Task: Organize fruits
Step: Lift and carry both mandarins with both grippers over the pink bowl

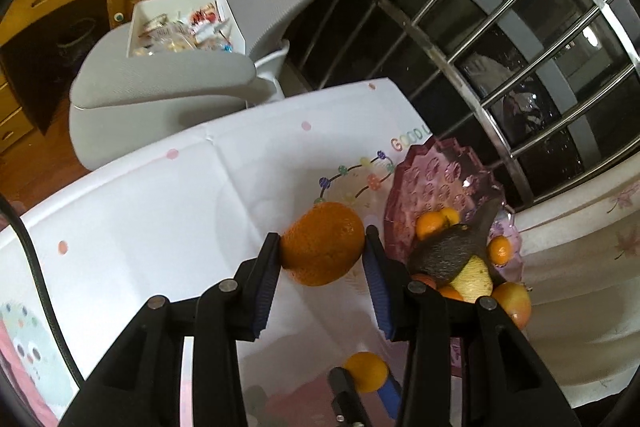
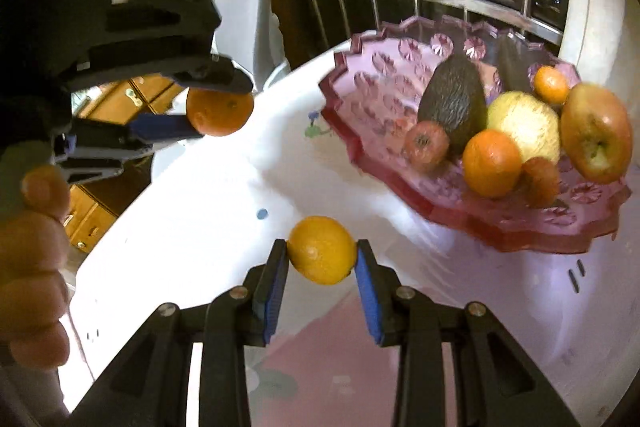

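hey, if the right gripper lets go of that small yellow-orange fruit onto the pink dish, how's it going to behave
The small yellow-orange citrus is round and smooth, so it will probably roll until it meets other fruit. The pink glass dish slopes inward, which should send it toward the pile. The right gripper pinches it without visible denting, so it seems firm.

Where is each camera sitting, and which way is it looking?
Left wrist: sits on the left gripper, looking down along its fingers at the big orange it grips, above the white table.
Right wrist: sits on the right gripper, gripping the small orange; a hand shows at the left edge.
Both see: the pink dish, both oranges, each other's gripper.
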